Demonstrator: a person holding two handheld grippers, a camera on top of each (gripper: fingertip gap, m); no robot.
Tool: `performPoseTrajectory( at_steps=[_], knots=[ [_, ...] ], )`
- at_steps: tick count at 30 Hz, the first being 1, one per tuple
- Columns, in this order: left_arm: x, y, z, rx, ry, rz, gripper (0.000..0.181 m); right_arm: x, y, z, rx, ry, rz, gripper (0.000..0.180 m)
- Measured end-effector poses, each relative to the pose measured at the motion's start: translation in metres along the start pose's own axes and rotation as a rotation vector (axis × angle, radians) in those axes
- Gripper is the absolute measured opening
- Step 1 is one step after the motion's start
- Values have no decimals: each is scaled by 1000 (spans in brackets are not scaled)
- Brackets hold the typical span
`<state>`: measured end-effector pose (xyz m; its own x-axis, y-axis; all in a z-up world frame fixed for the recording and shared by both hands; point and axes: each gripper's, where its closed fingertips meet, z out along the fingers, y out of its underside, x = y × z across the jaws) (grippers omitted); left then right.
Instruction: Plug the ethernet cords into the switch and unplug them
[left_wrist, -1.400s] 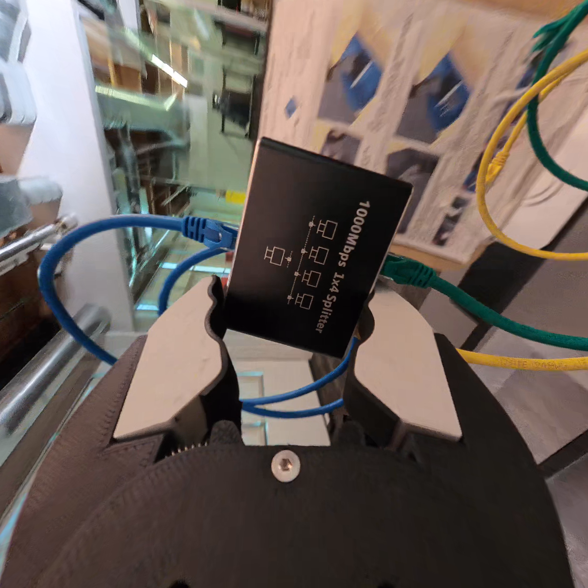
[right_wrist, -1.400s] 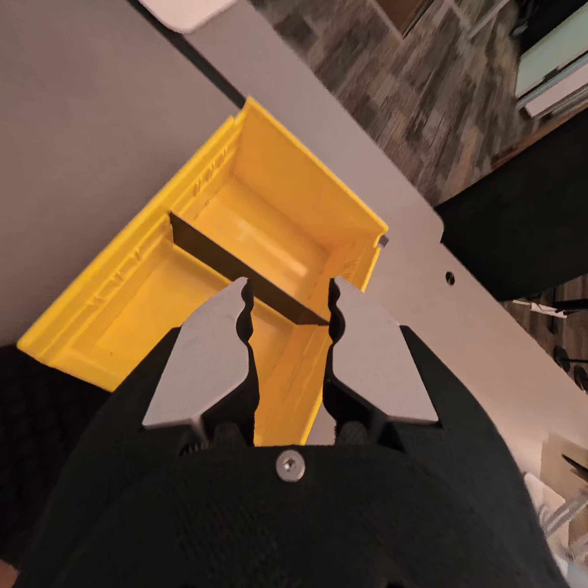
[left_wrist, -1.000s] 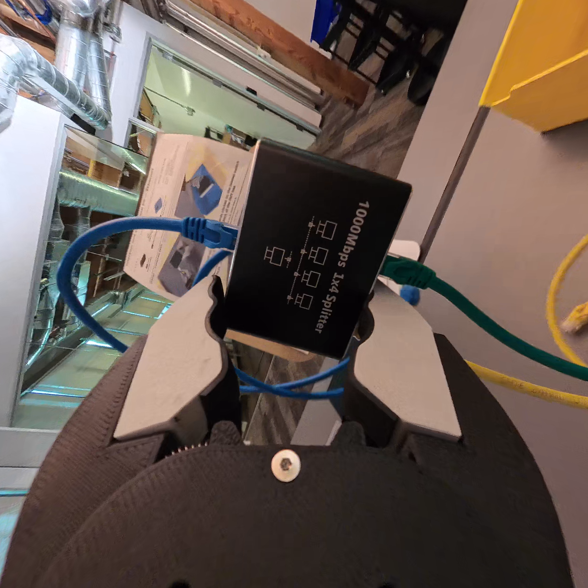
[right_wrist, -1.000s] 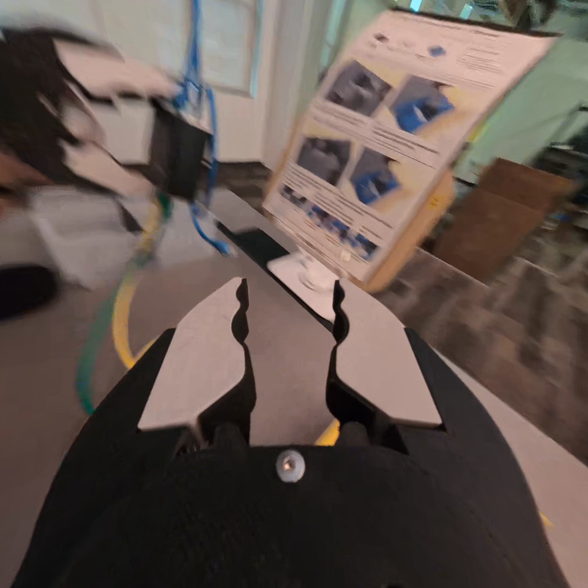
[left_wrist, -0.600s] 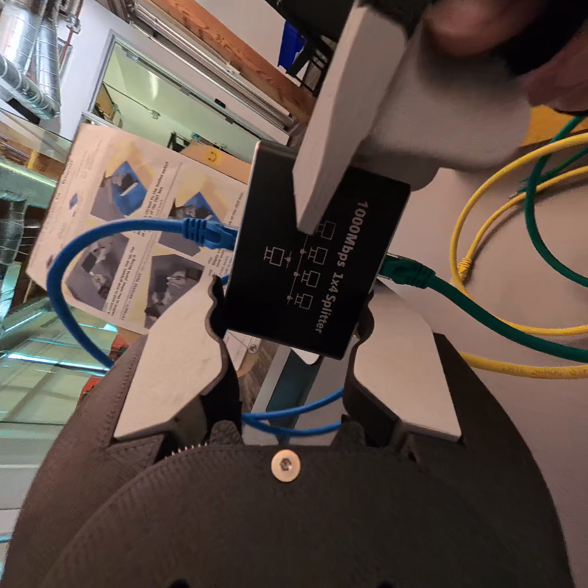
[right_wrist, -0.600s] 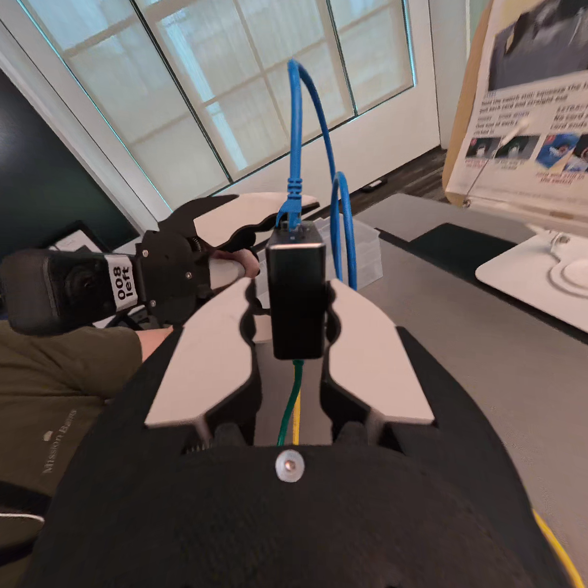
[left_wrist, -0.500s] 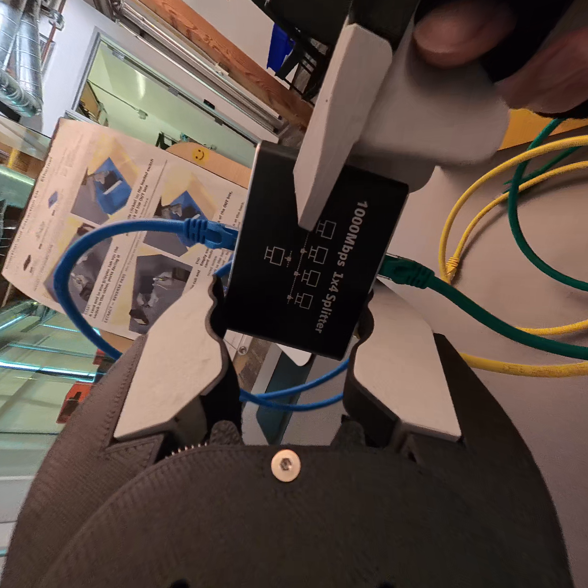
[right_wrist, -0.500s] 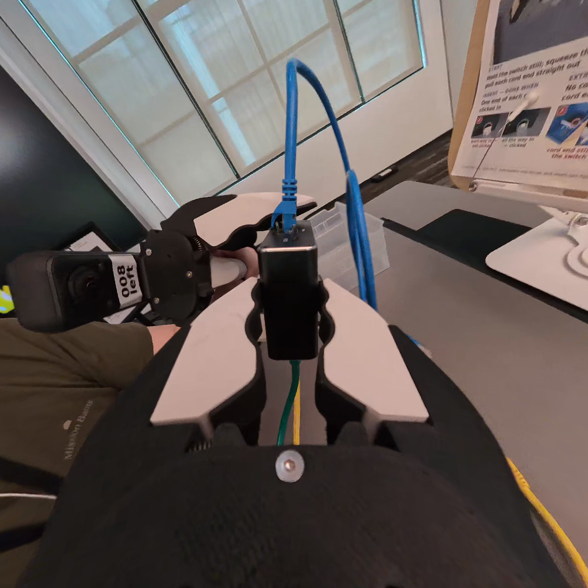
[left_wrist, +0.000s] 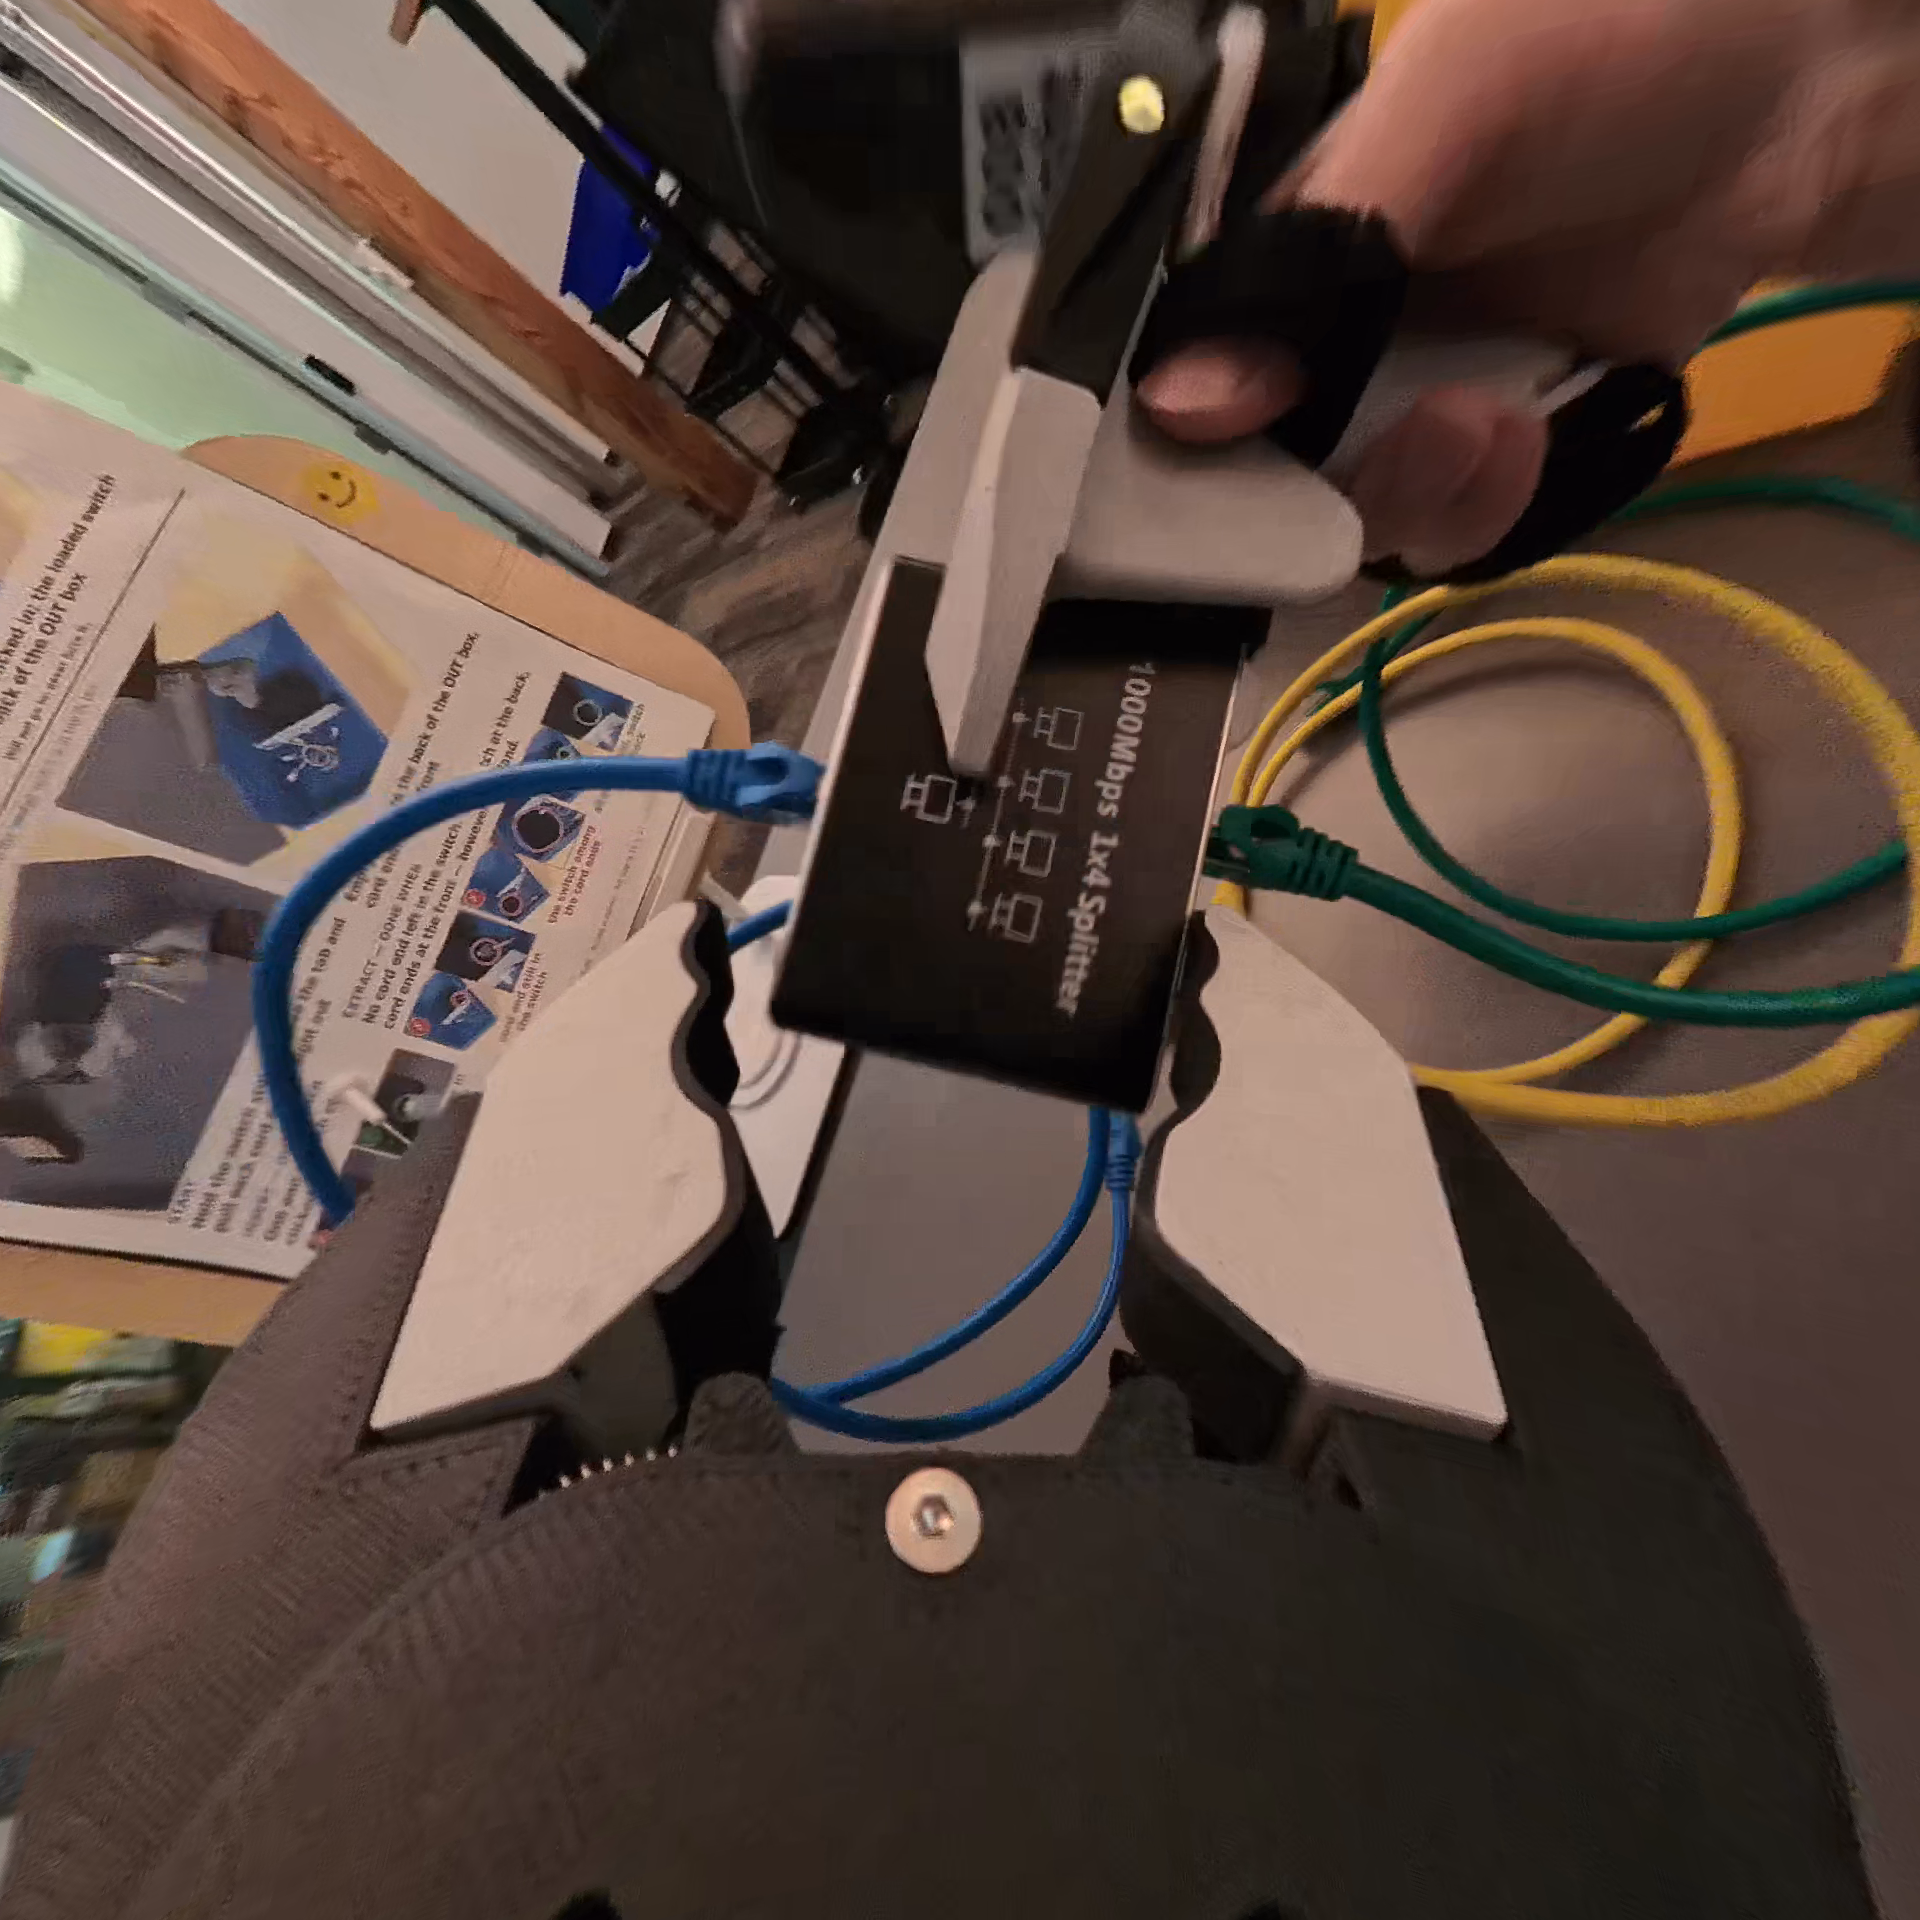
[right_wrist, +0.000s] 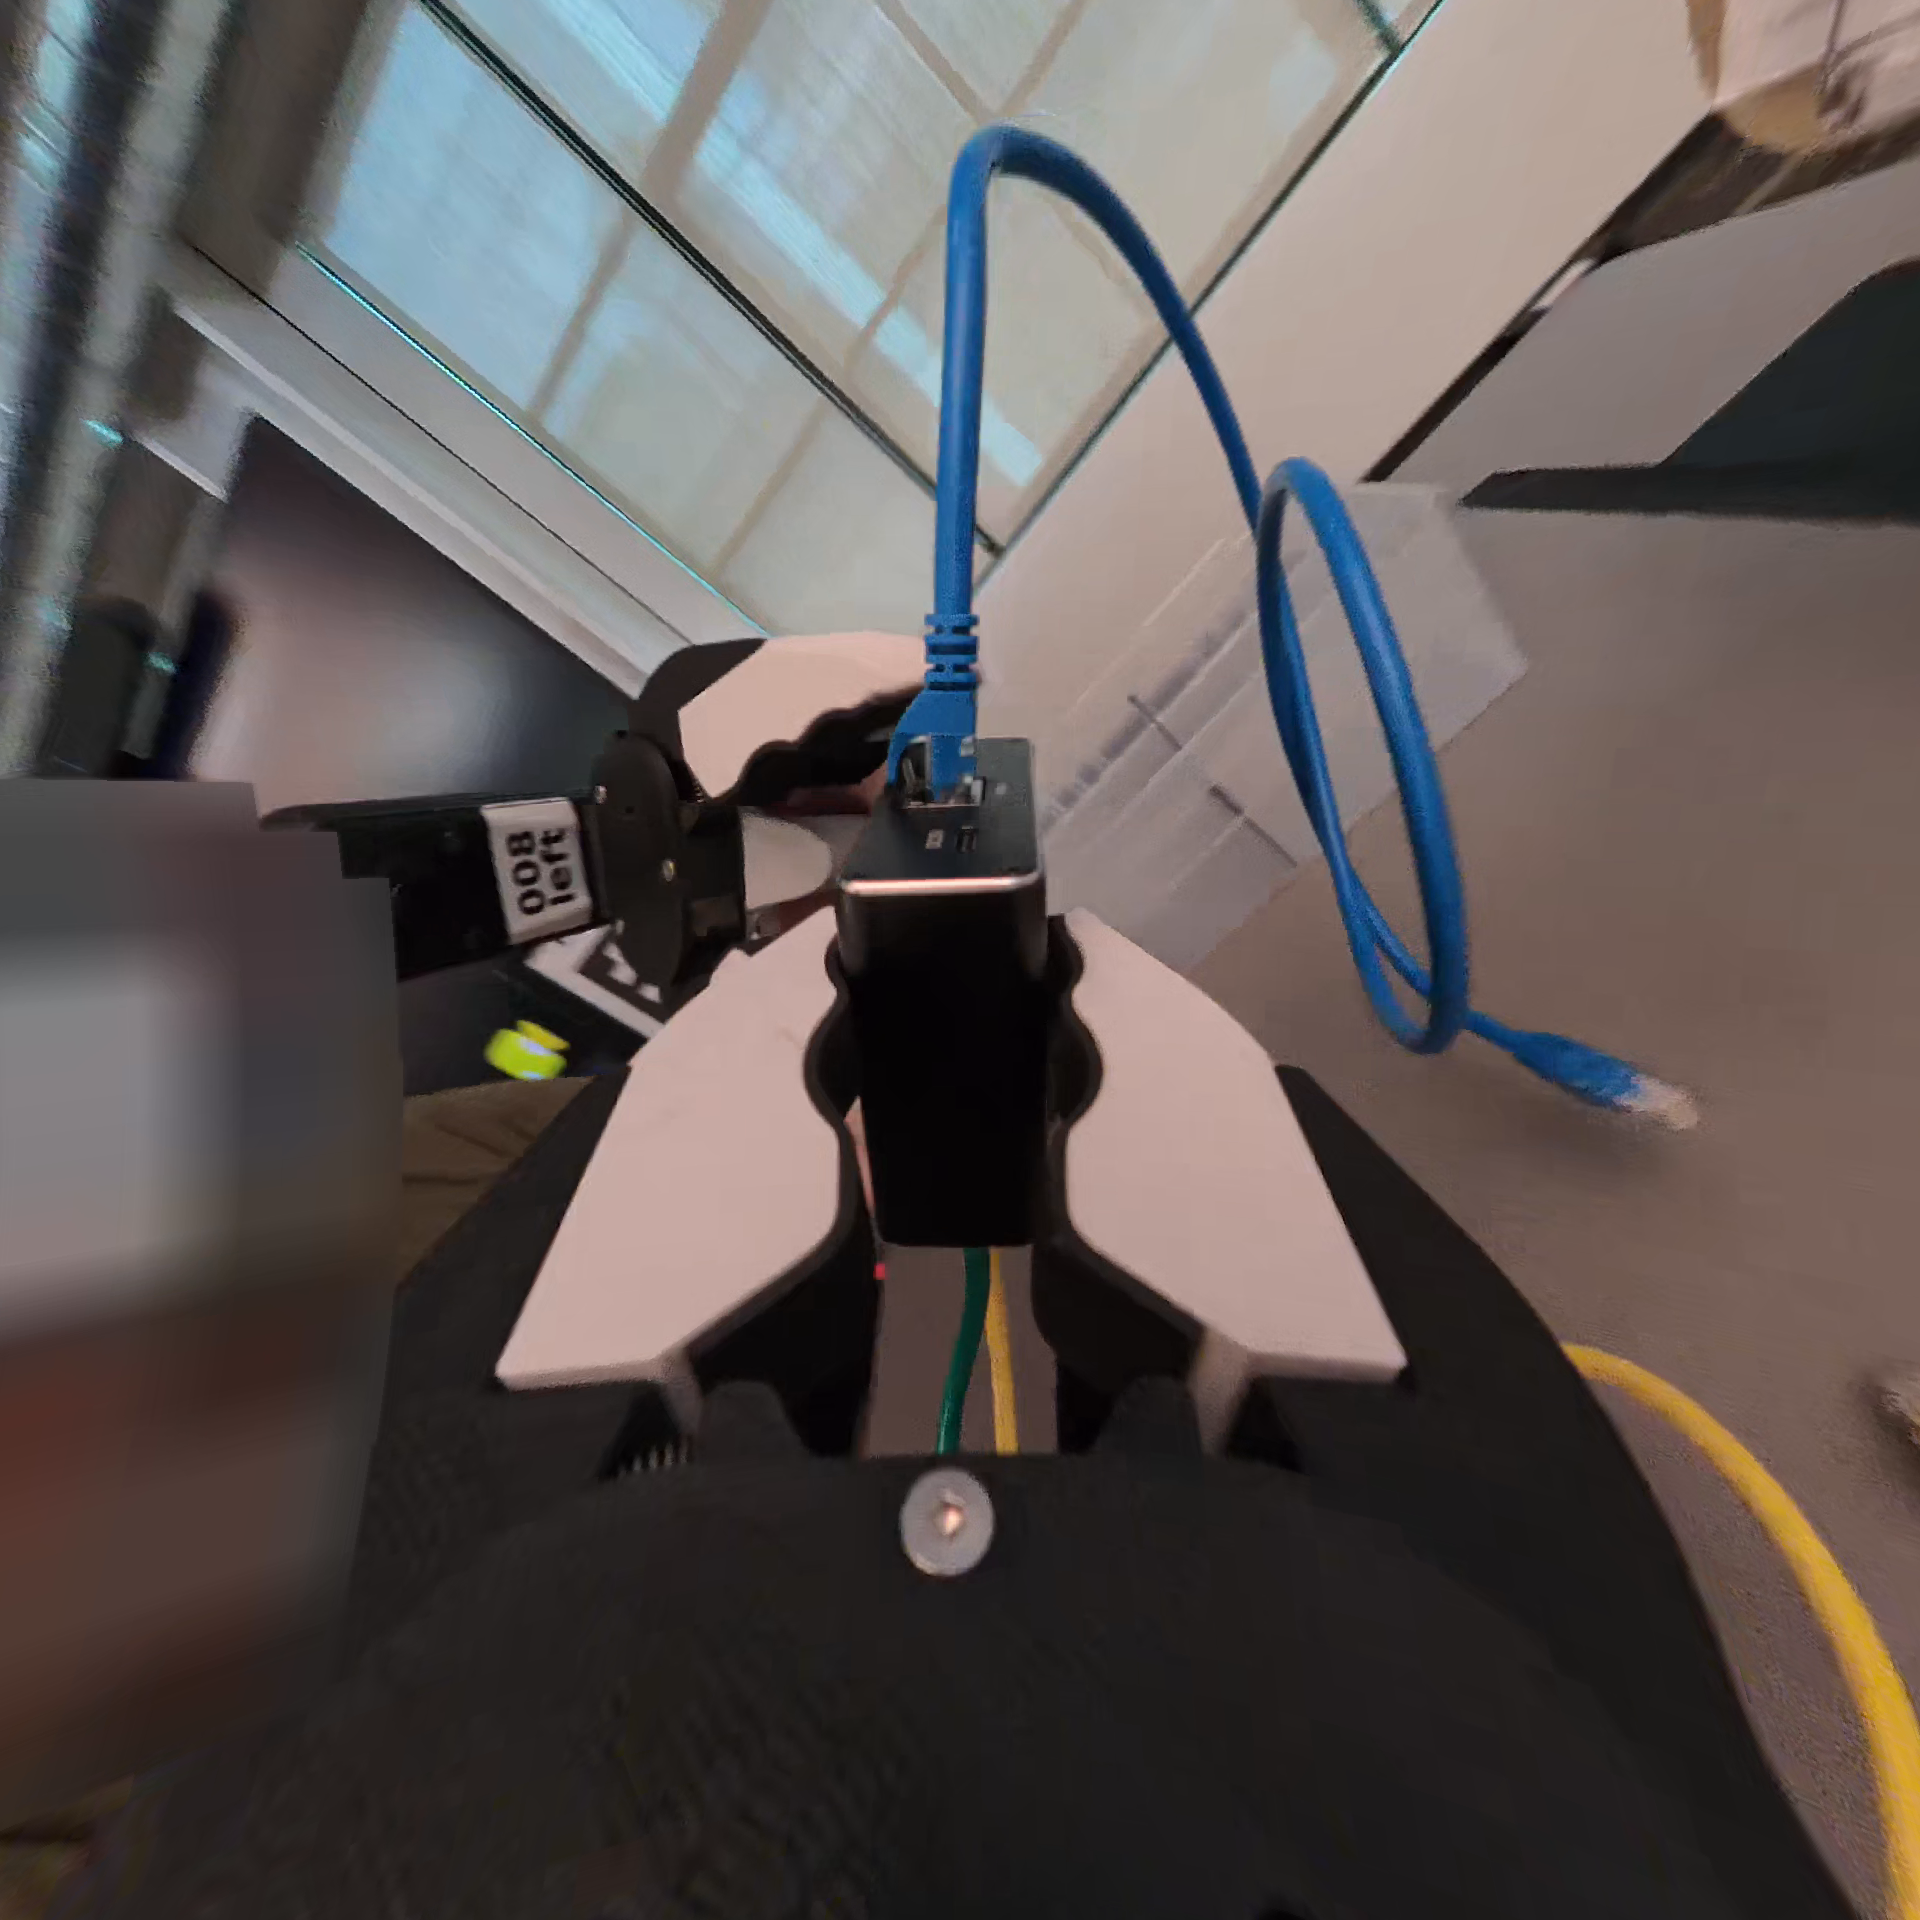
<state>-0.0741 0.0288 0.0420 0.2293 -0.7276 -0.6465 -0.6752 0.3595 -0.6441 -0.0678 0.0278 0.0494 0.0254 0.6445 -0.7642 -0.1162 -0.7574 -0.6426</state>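
Note:
The black switch (left_wrist: 997, 862) hangs above the grey table (left_wrist: 1662, 1299). My right gripper (right_wrist: 940, 935) is shut on its narrow sides; one of its fingers (left_wrist: 987, 582) reaches over the switch's face in the left wrist view. My left gripper (left_wrist: 945, 925) is open, with its jaws standing just clear of the switch's lower end. A blue cord (left_wrist: 743, 779) is plugged into one end of the switch and its free plug (right_wrist: 1621, 1091) dangles. A green cord (left_wrist: 1278, 857) is plugged into the other end. A yellow cord (left_wrist: 1704, 790) lies looped on the table.
A picture instruction sheet on a board (left_wrist: 312, 831) stands at the table's far side on a white base (left_wrist: 779, 1039). A yellow bin (left_wrist: 1787, 384) sits behind the hand. A clear plastic box (right_wrist: 1299, 686) is on the table behind the switch. My two grippers' fingertips are within a few centimetres of each other.
My right gripper swung from the yellow bin to the switch and closed on it. My left gripper, which held the switch, has opened and drawn back a little.

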Motion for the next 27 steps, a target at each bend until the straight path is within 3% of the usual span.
performPoseTrajectory(
  at_steps=[8, 16, 20, 23, 27],
  knots=[
    [-10, 6, -29, 117, 124, -187, 98, -6, -7, -2, 107, -263, 254, 32],
    [-21, 29, -10, -29, -342, 484, 94, 5, 4, 0, 59, -354, 446, 33],
    [1, 29, 13, 4, -376, 619, 90, 10, 19, 10, -18, -336, 504, 32],
    [14, 17, 10, 101, -423, 733, 54, 15, 30, 12, -83, -304, 522, 32],
    [19, 15, 15, 94, -460, 783, 51, 18, 32, 10, -105, -288, 528, 32]
  ],
)
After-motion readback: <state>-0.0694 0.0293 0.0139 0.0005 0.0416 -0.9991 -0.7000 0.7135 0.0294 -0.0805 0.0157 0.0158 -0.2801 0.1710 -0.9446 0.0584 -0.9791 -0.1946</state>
